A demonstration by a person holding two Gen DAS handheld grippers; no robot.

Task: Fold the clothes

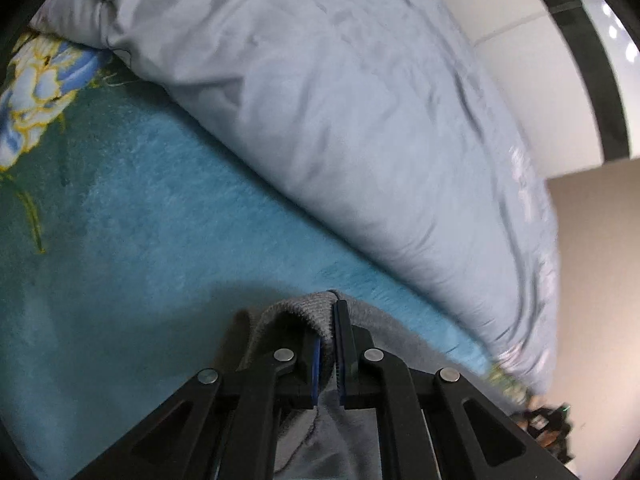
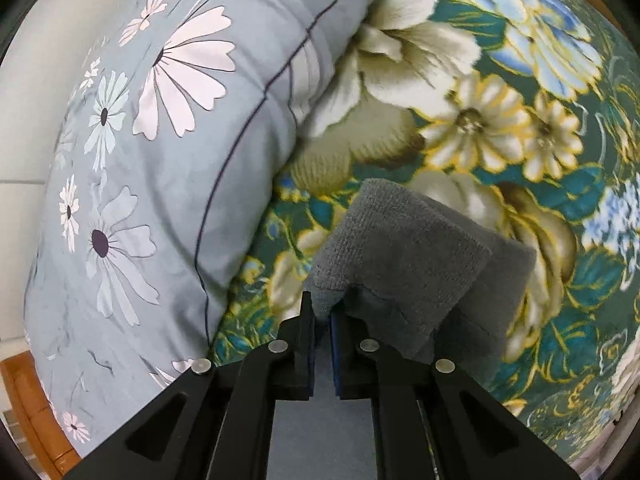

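A grey knit garment [image 1: 352, 432] shows in both views. In the left wrist view my left gripper [image 1: 329, 328] is shut on a ribbed edge of it, and the cloth drapes down between and under the fingers. In the right wrist view my right gripper [image 2: 322, 312] is shut on a corner of the same grey garment [image 2: 404, 264], which hangs folded over to the right above the bedspread.
A teal floral bedspread [image 1: 140, 220] covers the bed [image 2: 500, 128]. A large grey-blue pillow [image 1: 340, 100] lies behind; its daisy-print side [image 2: 152, 152] fills the left of the right wrist view. A white wall [image 1: 520, 32] and a wooden bed frame [image 2: 28, 396] stand at the edges.
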